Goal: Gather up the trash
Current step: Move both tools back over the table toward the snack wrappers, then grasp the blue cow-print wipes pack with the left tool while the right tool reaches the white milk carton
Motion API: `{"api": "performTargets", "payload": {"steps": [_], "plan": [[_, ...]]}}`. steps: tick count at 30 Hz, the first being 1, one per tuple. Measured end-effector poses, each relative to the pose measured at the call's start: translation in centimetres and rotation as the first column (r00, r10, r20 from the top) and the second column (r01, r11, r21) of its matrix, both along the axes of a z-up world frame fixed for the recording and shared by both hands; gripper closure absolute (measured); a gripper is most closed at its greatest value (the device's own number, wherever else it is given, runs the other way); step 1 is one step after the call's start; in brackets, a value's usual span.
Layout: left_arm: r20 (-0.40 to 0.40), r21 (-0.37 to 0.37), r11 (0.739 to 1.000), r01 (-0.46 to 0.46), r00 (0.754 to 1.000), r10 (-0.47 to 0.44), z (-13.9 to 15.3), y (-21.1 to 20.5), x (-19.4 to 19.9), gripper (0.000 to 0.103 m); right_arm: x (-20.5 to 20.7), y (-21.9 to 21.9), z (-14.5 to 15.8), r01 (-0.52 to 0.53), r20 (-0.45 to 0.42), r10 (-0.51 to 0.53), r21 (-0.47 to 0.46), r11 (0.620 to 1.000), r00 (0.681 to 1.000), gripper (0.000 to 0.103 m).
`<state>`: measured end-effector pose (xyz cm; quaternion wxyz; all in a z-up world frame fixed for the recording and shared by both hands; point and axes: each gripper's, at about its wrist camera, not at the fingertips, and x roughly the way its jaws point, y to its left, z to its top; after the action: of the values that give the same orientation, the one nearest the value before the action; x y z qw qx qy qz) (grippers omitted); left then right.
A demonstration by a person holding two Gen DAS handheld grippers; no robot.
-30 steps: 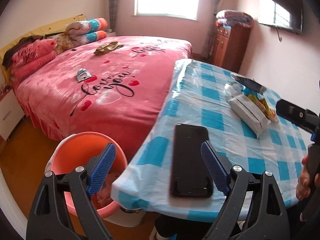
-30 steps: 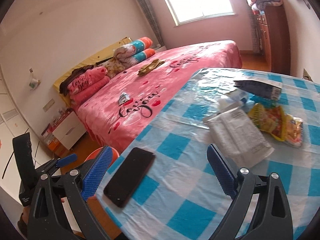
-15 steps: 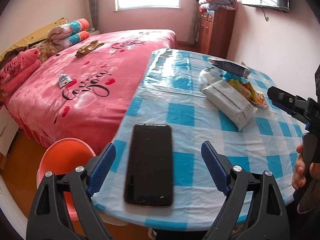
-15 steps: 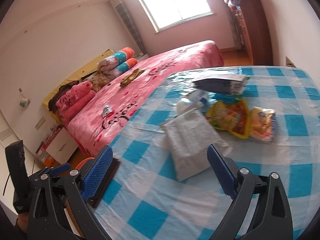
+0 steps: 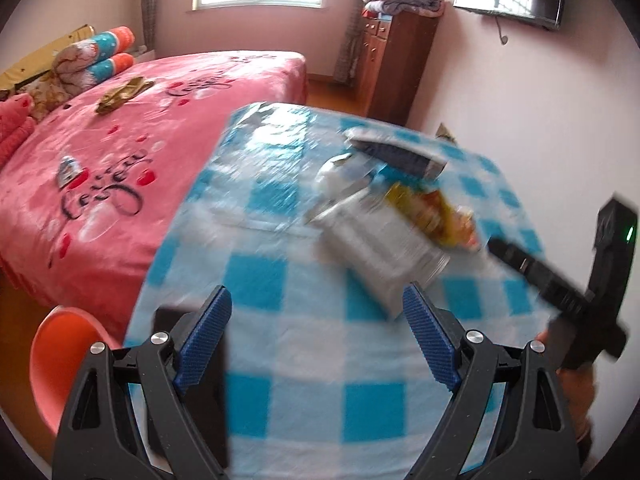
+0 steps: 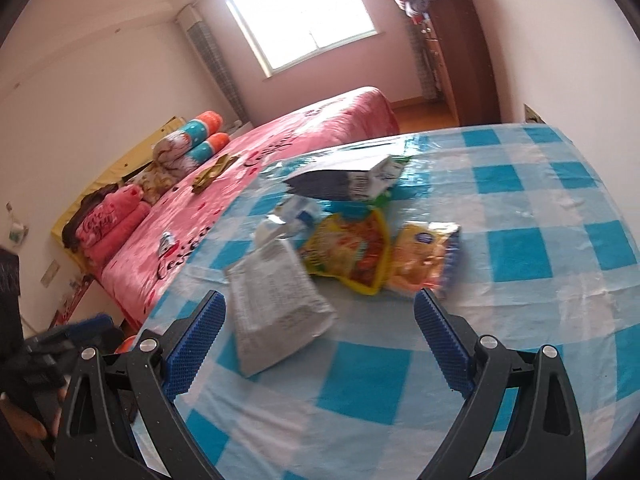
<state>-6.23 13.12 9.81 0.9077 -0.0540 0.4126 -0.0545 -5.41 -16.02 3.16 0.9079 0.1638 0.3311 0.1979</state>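
Both grippers hover over the table (image 6: 520, 288) with the blue-checked cloth, and neither holds anything. The left gripper (image 5: 316, 336) has its jaws spread wide with only bare cloth between them; the right gripper (image 6: 320, 340) is just as wide open, with the near end of the white wrapper (image 6: 276, 304) lying between its blue pads but not touched by them.

The trash sits in one loose cluster near the middle of the table. Taking the white wrapper as the landmark: the yellow snack bag (image 6: 348, 248) lies just beyond it to the right, overlapping its far corner; the orange packet (image 6: 424, 256) is further right, touching the yellow bag; the crumpled white-and-blue scrap (image 6: 288, 216) sits just behind it; and the dark foil bag (image 6: 340, 180) lies behind that, toward the bed (image 6: 280, 140). The black phone (image 5: 192, 360) lies well to the wrapper's left, at the table edge, and is not trash. The orange bin (image 5: 60, 360) stands on the floor below that edge.

The step in hand looks like the first pick, and the wrapper is the nearest piece. It is flat and limp, so it would be best to come down low, pinch one raised edge or corner across the short side, and lift cleanly before swinging toward the bin, keeping clear of the phone.
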Motion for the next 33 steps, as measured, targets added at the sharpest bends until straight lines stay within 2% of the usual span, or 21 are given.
{"api": "performTargets", "payload": {"steps": [7, 12, 14, 15, 17, 20, 26, 30, 33], "plan": [[-0.010, -0.072, 0.997, 0.034, 0.999, -0.035, 1.1, -3.0, 8.0, 0.015, 1.2, -2.0, -1.5, 0.014, -0.041, -0.013, 0.044, 0.999, 0.999, 0.009], [-0.054, -0.172, 0.985, -0.020, 0.998, 0.011, 0.1, -4.4, 16.0, 0.015, 1.8, -3.0, -2.2, 0.018, -0.065, -0.014, 0.059, 0.998, 0.998, 0.009], [-0.069, -0.183, 0.982, -0.047, 0.997, 0.035, -0.6, -4.9, 18.7, 0.016, 2.0, -3.4, -2.2, 0.022, -0.068, -0.017, 0.064, 0.998, 0.998, 0.009], [-0.084, -0.177, 0.982, -0.059, 0.995, 0.044, -1.1, -5.2, 20.4, 0.018, 2.1, -3.6, -2.3, 0.025, -0.069, -0.020, 0.065, 0.998, 0.997, 0.009], [-0.117, -0.159, 0.983, -0.087, 0.991, 0.069, -2.2, -5.7, 22.8, 0.030, 2.2, -4.1, -2.3, 0.036, -0.067, -0.031, 0.070, 0.997, 0.997, 0.009], [-0.156, -0.135, 0.984, -0.112, 0.984, 0.091, -3.7, -6.3, 25.6, 0.038, 2.5, -4.8, -2.6, 0.045, -0.074, -0.039, 0.082, 0.996, 0.996, 0.009], [-0.192, -0.121, 0.992, -0.043, 0.981, 0.019, -5.6, -8.0, 26.7, 0.048, 3.0, -6.0, -3.2, 0.068, -0.099, -0.058, 0.100, 0.993, 0.993, 0.009], [-0.192, -0.072, 0.995, 0.072, 0.978, -0.084, -6.0, -10.3, 24.4, 0.051, 3.0, -7.1, -3.0, 0.100, -0.089, -0.091, 0.103, 0.990, 0.992, 0.009], [-0.210, -0.072, 0.987, 0.144, 0.965, -0.156, -6.2, -11.9, 22.2, 0.052, 2.9, -8.1, -2.9, 0.130, -0.087, -0.121, 0.099, 0.987, 0.989, 0.009]]}}
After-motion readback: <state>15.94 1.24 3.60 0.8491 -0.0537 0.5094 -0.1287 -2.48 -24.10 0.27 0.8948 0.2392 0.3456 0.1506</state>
